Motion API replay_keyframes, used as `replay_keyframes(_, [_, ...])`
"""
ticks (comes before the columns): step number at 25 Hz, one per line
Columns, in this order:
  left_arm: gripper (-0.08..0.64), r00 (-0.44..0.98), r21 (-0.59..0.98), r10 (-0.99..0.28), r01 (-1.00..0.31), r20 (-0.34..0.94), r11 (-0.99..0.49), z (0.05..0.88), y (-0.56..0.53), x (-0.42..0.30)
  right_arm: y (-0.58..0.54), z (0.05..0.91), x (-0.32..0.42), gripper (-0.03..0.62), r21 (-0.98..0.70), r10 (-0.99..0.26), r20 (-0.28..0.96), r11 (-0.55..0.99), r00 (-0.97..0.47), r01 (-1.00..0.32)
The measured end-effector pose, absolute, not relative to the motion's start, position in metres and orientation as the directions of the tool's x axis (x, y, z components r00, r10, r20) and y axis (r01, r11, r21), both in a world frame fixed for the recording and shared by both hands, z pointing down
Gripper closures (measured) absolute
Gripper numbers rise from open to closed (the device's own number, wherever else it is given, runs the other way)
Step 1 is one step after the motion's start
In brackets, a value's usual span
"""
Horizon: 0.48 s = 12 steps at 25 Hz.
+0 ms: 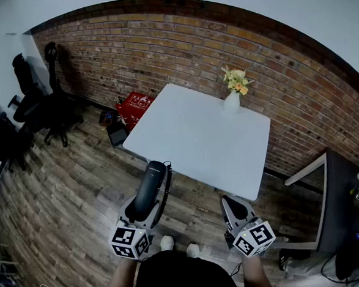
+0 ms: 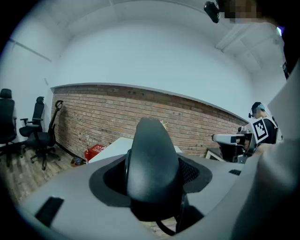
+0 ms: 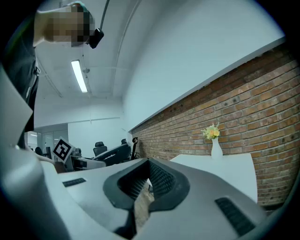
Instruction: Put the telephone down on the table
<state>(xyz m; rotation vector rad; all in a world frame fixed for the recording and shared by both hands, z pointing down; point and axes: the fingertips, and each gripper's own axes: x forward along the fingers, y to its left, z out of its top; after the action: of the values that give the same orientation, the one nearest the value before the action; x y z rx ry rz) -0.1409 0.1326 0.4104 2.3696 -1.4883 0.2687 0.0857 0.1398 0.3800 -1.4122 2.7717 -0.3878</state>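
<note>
A black telephone handset (image 1: 149, 182) lies lengthwise between the jaws of my left gripper (image 1: 151, 194), which is shut on it; a dark cord (image 1: 168, 186) hangs along its right side. In the left gripper view the handset (image 2: 152, 164) fills the gap between the jaws and hides most of what lies beyond. It hangs over the wooden floor, just short of the near left corner of the white table (image 1: 197, 138). My right gripper (image 1: 235, 208) is held before the table's near edge, shut, with nothing in it (image 3: 146, 180).
A white vase of yellow flowers (image 1: 233, 98) stands at the table's far edge by the brick wall. A red crate (image 1: 134, 106) sits on the floor left of the table. Black office chairs (image 1: 38, 100) stand far left; a dark desk (image 1: 346, 208) stands at right.
</note>
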Motion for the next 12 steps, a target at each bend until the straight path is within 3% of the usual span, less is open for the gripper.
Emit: replay_keyframes(12, [0.282,0.438,0.168,-0.842,-0.899,0.314,-0.405,0.405,0.125,-0.157,0.138,0.375,0.076,0.569,-0.218,-0.812,0.084,0.551,-0.578,-0.805])
